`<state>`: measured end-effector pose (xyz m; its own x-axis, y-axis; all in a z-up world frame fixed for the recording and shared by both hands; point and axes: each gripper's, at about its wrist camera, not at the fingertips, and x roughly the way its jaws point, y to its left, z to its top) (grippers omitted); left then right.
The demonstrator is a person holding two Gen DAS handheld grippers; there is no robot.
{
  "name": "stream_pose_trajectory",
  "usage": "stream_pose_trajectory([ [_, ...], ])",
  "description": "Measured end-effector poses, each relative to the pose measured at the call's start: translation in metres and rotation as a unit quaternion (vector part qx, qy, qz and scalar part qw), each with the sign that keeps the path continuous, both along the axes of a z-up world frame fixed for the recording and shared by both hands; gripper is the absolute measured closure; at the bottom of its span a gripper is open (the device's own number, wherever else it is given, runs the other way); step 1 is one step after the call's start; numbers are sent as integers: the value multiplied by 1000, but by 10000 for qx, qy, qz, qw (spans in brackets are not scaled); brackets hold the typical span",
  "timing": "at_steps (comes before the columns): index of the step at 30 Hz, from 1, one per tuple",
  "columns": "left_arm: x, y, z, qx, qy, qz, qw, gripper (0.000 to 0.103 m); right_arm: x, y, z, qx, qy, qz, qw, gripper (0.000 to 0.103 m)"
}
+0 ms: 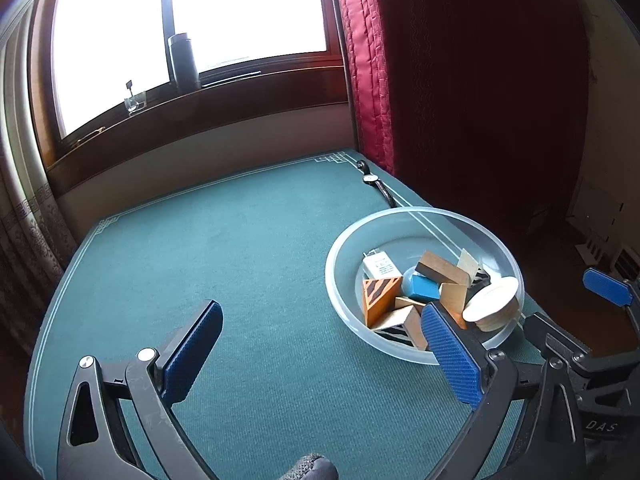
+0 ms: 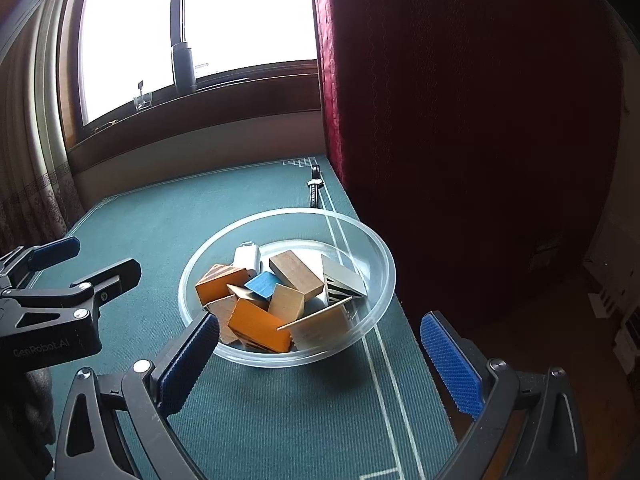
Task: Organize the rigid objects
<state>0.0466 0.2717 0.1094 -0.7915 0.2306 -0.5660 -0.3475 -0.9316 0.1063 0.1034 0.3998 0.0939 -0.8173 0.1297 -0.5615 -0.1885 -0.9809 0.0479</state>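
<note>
- We're in a home here, a lived-in room rather than any lab or workshop.
- Up ahead, a big window (image 1: 192, 40) in a dark wooden frame, daylight blazing through it.
- On the sill, a dark flask (image 1: 184, 62) and a small glass (image 1: 135, 102), the everyday bits people leave lying about.
- To the right, a heavy red curtain (image 2: 460, 140) hangs to the table's edge; on the left, a pale patterned drape (image 1: 24, 216).
- Down below, a table under a green cloth (image 1: 224, 248) with a white ornamental border.
- And at its far corner, a wristwatch (image 2: 315, 188) lying flat on the cloth.
</note>
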Motion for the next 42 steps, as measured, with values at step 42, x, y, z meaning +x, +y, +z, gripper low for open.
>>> stream_pose_trajectory([
  [42,12,13,-24,-728,-50,178,9972,2,2,-22,-10,760,-325,-131,9965,0],
])
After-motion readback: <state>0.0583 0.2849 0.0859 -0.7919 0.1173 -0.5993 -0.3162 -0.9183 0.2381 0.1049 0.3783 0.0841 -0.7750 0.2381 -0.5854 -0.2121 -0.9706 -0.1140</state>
